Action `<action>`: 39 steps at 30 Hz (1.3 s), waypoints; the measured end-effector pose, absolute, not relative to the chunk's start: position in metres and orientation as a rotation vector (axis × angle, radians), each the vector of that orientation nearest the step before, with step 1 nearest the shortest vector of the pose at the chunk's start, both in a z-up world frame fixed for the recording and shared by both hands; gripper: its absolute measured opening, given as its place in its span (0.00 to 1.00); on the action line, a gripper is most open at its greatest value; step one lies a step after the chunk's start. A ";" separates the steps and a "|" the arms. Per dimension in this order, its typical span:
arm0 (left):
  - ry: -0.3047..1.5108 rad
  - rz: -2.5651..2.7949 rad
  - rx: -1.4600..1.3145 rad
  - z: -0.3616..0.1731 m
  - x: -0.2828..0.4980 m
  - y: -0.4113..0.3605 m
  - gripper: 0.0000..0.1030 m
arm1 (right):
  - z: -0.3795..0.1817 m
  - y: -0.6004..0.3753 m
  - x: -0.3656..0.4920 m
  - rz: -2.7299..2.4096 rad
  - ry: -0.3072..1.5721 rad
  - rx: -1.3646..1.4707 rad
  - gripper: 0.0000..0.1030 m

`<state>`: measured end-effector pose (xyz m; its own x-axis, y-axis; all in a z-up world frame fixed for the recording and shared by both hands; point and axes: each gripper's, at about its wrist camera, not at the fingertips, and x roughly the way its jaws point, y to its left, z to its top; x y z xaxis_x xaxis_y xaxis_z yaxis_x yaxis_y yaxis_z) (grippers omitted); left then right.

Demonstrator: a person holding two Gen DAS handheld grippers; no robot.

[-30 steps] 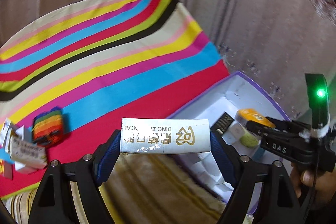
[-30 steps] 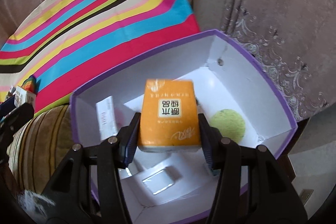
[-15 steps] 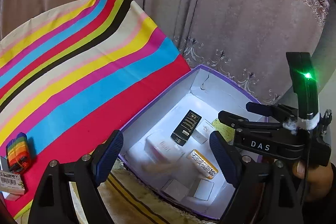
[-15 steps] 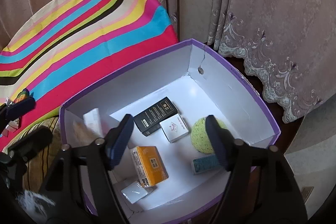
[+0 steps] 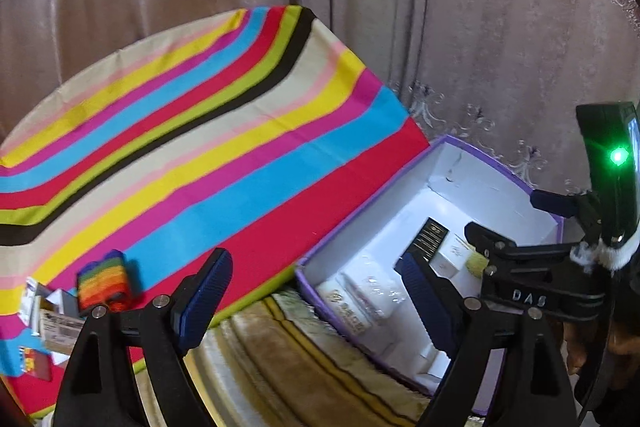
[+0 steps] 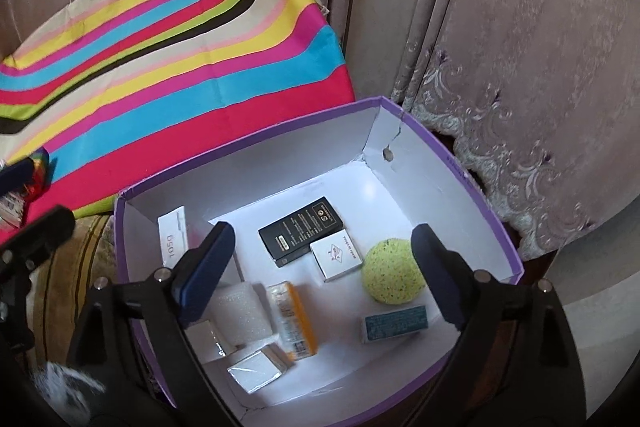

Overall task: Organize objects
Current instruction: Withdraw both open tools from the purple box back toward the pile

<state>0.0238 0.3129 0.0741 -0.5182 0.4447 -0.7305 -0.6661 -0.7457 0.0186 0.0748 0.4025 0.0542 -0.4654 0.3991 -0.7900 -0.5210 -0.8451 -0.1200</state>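
Clutter (image 5: 52, 311) waits at the striped cloth's (image 5: 224, 155) left edge; left gripper (image 5: 316, 291) and right gripper (image 6: 320, 263), just opened, gape empty over the purple box (image 6: 472, 179), where the orange packet (image 6: 294, 319) lies. Reaching back could snag the rim.

1 purple box (image 6: 460, 163); inside: 1 green ball (image 6: 394, 273), 1 black carton (image 6: 302, 231), 1 orange pack (image 6: 296, 319), 1 teal box (image 6: 394, 323).

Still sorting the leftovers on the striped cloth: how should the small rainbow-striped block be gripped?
Take the rainbow-striped block across its two long sides, coming down from above with the open left gripper. It lies flat on the striped cloth; its right side looks free, while small packets crowd its left, so enter from the right.
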 end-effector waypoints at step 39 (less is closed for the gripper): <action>-0.063 2.589 -1.152 0.070 0.014 0.082 0.88 | 0.065 0.254 0.013 2.753 0.334 -1.371 0.91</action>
<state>0.0136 0.0819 0.0703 -0.6306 0.2936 -0.7184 -0.2581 -0.9523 -0.1626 0.0129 0.2543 0.0651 -0.6065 -0.0533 -0.7933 -0.1382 -0.9755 0.1712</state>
